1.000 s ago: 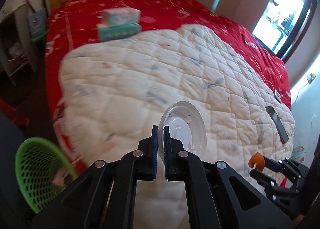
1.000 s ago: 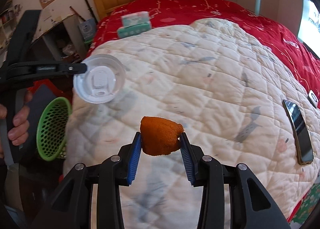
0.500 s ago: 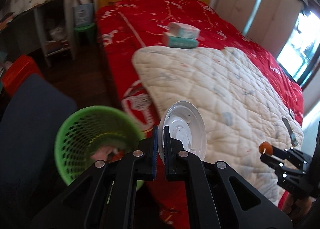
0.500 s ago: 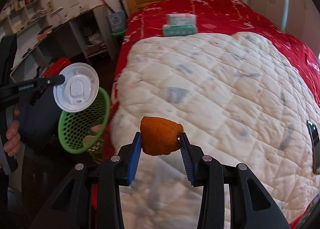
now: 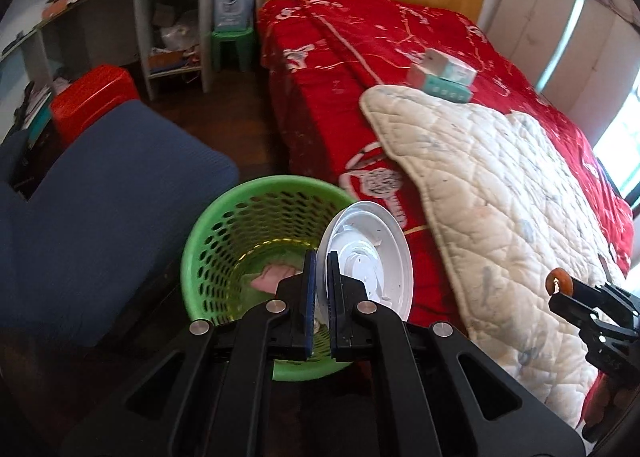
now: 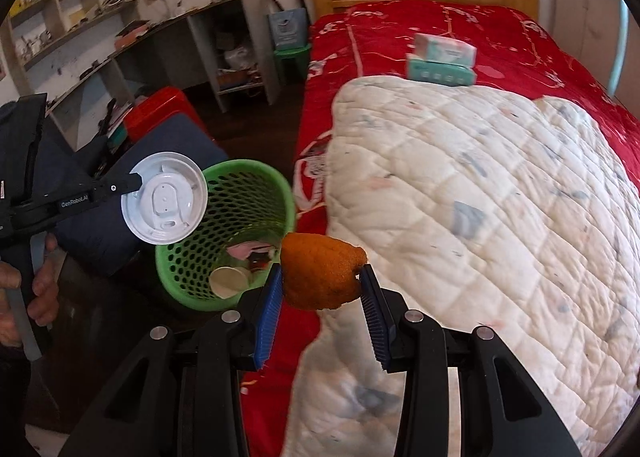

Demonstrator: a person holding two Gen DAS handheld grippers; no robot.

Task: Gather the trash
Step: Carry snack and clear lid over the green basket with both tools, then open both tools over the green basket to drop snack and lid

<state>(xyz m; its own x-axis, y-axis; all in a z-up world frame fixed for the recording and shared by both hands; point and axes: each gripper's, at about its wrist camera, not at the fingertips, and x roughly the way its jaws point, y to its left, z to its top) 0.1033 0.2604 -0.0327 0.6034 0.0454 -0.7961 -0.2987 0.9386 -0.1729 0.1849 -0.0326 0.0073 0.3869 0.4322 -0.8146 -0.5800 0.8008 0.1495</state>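
The left gripper [image 5: 321,289] is clamped on the rim of a white plastic cup lid [image 5: 370,257], holding it over the green mesh wastebasket [image 5: 224,233] beside the bed [image 5: 340,69]. The lid looks light, thin and springy, so an edge pinch suits it. The right gripper [image 6: 320,299] squeezes a soft orange peel [image 6: 322,275] by its sides, near the basket's rim.

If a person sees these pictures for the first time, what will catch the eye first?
Probably the white plastic lid, pinched at its edge by the left gripper above the green basket. Next, the orange peel clamped in the right gripper, beside the red bed.
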